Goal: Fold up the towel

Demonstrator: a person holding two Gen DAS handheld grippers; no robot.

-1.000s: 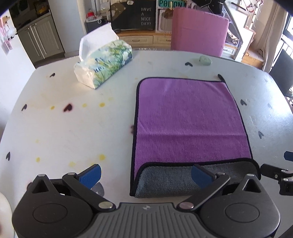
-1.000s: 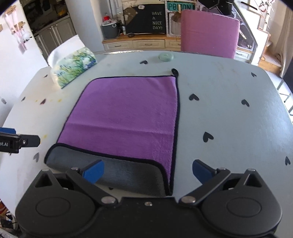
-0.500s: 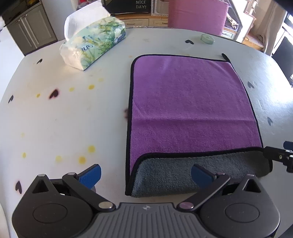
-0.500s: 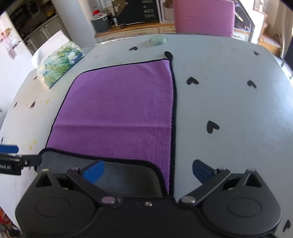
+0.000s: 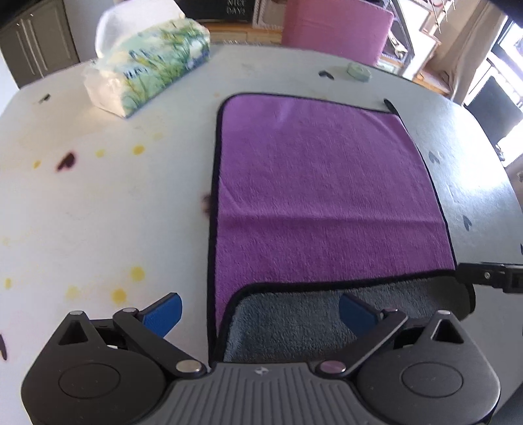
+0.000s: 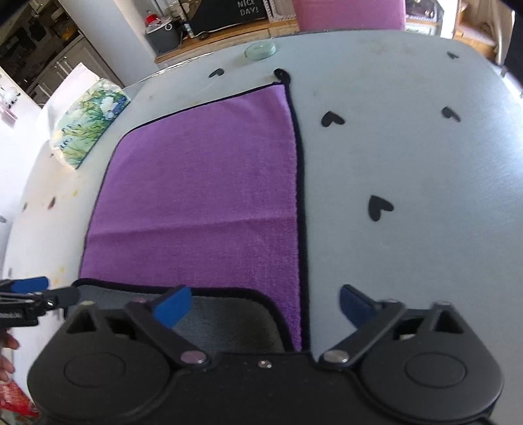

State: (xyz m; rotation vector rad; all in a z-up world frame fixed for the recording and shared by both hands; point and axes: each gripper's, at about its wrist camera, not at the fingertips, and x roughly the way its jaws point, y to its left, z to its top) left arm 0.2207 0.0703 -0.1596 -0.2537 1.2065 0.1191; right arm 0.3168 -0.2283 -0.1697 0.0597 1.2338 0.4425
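Observation:
A purple towel (image 5: 320, 196) with black trim lies flat on the white table; it also shows in the right wrist view (image 6: 209, 189). Its near edge is turned over, showing a grey underside (image 5: 294, 320), also seen in the right wrist view (image 6: 228, 323). My left gripper (image 5: 260, 310) is open, straddling the towel's near left corner. My right gripper (image 6: 264, 305) is open, straddling the near right corner. Each gripper's tip shows in the other's view: the right one (image 5: 490, 276), the left one (image 6: 29, 294).
A floral tissue pack (image 5: 147, 75) lies at the far left of the table (image 5: 98, 212). A small pale green round object (image 5: 359, 70) sits near the far edge. A pink chair (image 5: 336, 29) stands behind the table. Black heart marks (image 6: 377, 207) dot the table's right side.
Both grippers have moved forward and lower toward the towel's near folded edge, which now lies between their open fingers. The towel has not moved.

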